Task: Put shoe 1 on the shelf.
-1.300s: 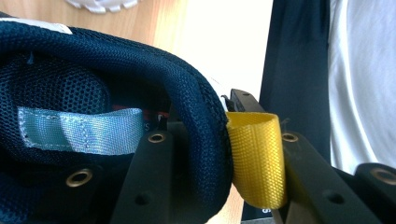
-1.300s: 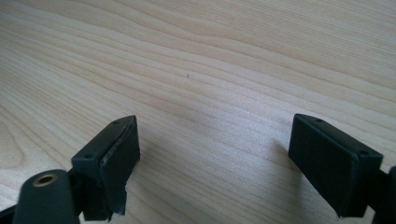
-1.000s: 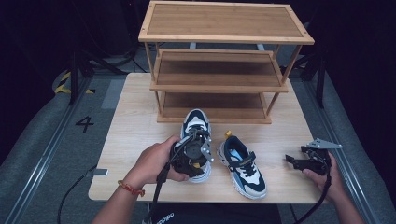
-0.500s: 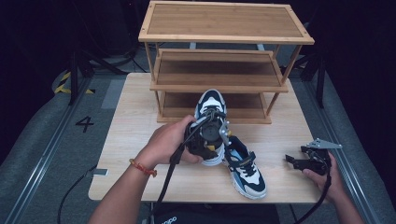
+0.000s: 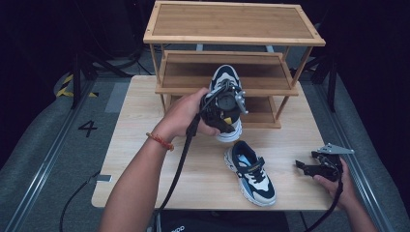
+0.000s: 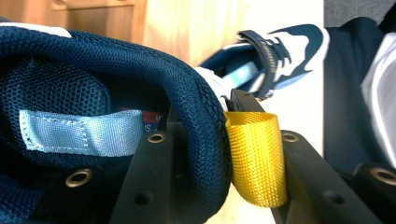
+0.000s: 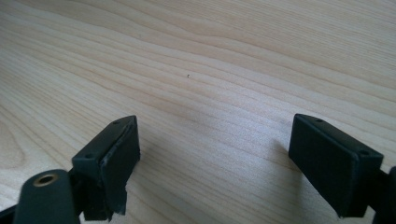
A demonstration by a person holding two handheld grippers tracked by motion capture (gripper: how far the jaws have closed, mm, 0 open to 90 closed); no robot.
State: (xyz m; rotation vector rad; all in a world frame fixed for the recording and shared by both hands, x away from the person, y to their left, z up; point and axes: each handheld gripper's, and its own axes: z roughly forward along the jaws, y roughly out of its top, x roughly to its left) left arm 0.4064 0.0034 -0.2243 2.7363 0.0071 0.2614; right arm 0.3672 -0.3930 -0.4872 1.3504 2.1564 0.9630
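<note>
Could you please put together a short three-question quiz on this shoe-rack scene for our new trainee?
1. True or false: the left gripper has its jaws shut on the heel collar of the lifted sneaker, beside its yellow pull loop.
2. Multiple choice: where is the second sneaker? A) on the rack's top shelf B) flat on the wooden table C) in the right gripper
3. In one word, how do the jaws of the right gripper stand?

Key: 1 true. 2 B. 3 open, with bare table between them in the right gripper view; the lifted sneaker is held in front of the bamboo shoe rack.
</note>
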